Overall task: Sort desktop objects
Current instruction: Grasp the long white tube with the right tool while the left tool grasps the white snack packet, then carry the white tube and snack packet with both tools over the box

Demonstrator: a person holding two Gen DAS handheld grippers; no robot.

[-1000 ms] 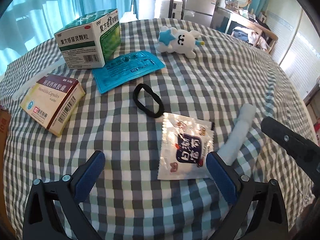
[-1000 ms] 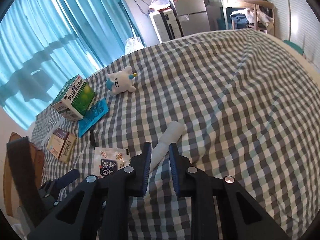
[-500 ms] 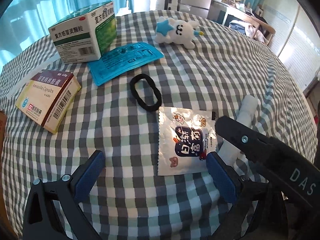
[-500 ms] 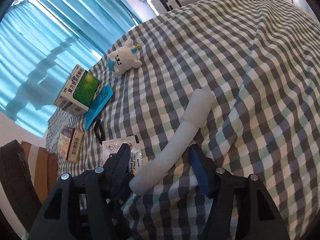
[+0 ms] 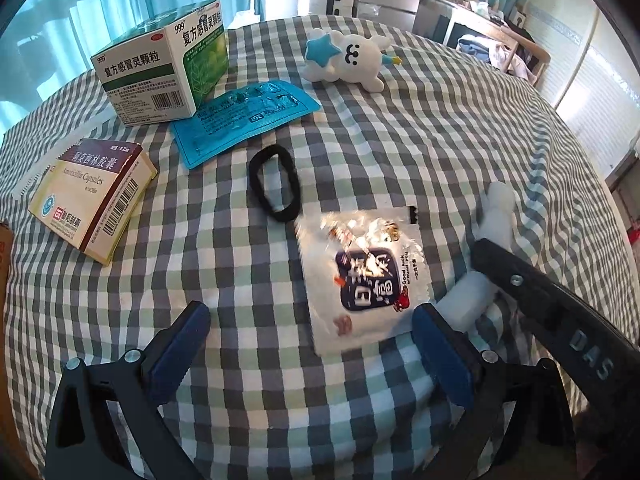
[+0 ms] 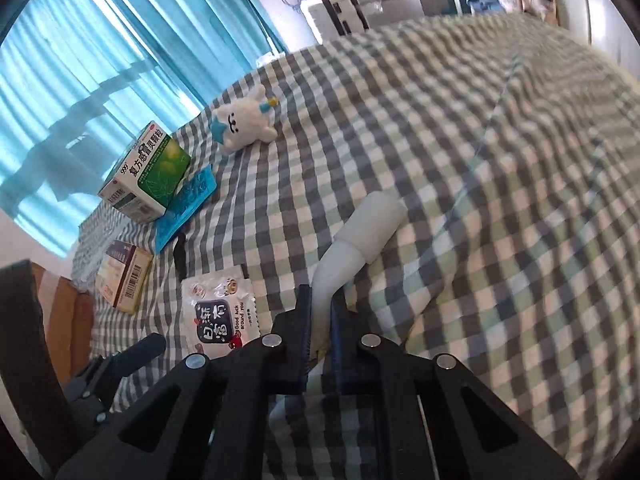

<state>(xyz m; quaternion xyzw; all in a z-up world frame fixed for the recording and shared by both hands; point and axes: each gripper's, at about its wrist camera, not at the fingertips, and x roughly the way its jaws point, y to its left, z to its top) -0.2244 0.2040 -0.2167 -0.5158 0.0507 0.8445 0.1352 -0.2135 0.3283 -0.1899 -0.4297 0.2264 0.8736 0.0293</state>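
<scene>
The jaws of my right gripper (image 6: 320, 312) are closing, and their pads pinch the thin near end of a white tube (image 6: 372, 220) that lies on the checked cloth. In the left wrist view the same tube (image 5: 496, 212) runs under the right gripper's black finger (image 5: 540, 292). My left gripper (image 5: 310, 312) stands open just above the cloth, with the lower edge of a shiny snack sachet (image 5: 360, 272) between its blue fingers but untouched.
On the cloth to the left lie a black hair tie (image 5: 274, 184), a blue blister pack (image 5: 244, 120), a green medicine box (image 5: 160, 68) and a capsule box (image 5: 92, 196). A white plush toy (image 5: 348, 60) sits at the back. The table's right edge (image 5: 612, 208) drops off.
The right gripper came in from the right, opened around the white tube's near end and closed on it. The left gripper has stayed open in the same place.
</scene>
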